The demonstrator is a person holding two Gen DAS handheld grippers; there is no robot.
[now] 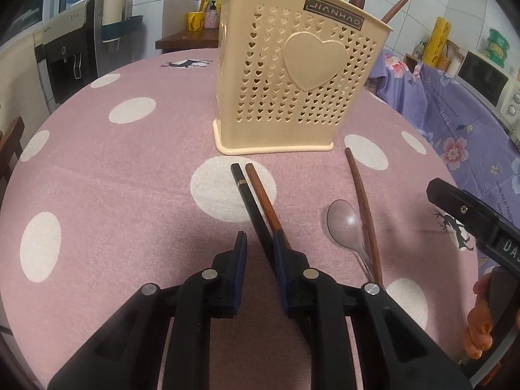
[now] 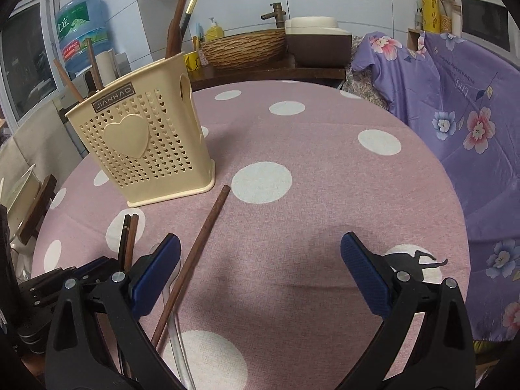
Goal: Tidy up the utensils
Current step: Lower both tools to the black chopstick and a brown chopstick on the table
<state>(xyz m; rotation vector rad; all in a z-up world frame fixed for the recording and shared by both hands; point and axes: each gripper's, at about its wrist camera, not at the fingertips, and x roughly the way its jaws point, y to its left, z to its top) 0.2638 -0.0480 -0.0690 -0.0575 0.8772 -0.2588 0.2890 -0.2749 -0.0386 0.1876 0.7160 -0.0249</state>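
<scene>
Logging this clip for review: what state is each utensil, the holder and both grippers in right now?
Left gripper: jaws narrow, black chopstick between them, grip unclear.
Right gripper: open, empty.
Black chopstick: flat on table.
Brown chopstick: flat, beside the black one.
Lone brown chopstick: flat on table.
Spoon: flat, bowl up.
Utensil holder: upright, several utensils inside.

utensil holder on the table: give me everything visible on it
The utensil holder is cream-coloured, plastic by the look, standing upright on the pink polka-dot tablecloth. Its walls are perforated with small hearts, one large raised heart on the front, a dark JIANHAO label near the rim, a flared base and a side handle cutout. Several wooden utensils already stand inside. Neither claw touches it.
</scene>
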